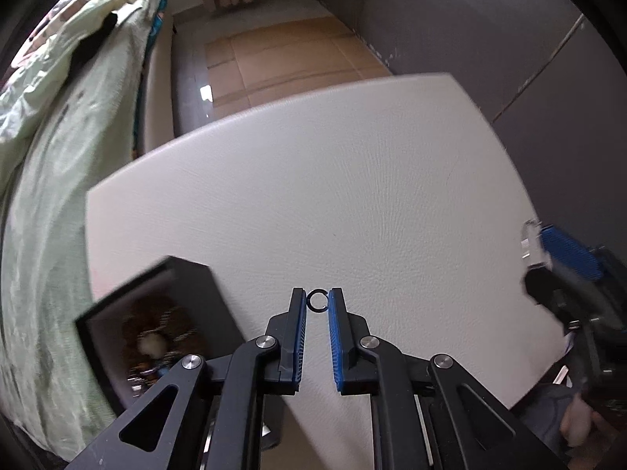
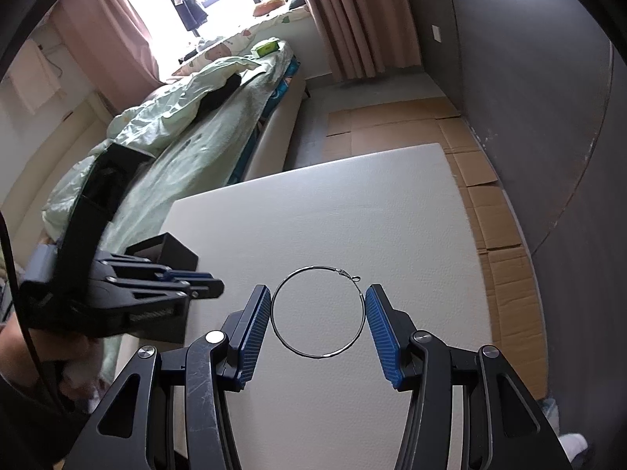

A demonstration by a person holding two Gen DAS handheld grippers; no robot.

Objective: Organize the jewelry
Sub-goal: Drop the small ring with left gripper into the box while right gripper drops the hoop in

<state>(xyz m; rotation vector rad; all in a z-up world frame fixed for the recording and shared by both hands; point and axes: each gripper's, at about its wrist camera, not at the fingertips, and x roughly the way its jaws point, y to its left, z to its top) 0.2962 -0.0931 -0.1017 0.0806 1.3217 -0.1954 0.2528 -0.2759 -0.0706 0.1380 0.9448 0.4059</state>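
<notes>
In the left wrist view my left gripper (image 1: 317,300) is shut on a small black ring (image 1: 317,300), pinched between its blue fingertips above the white table (image 1: 352,180). A black jewelry box (image 1: 156,325) with jumbled jewelry inside stands open to the lower left. In the right wrist view my right gripper (image 2: 318,305) holds a large silver hoop earring (image 2: 318,312) between its blue pads, above the table. The left gripper (image 2: 156,290) shows at the left, in front of the black box (image 2: 164,252).
A bed with a pale green quilt (image 2: 188,129) runs along the table's left side. Flattened cardboard (image 2: 482,196) covers the floor beyond and right of the table. A grey wall (image 2: 548,98) stands on the right.
</notes>
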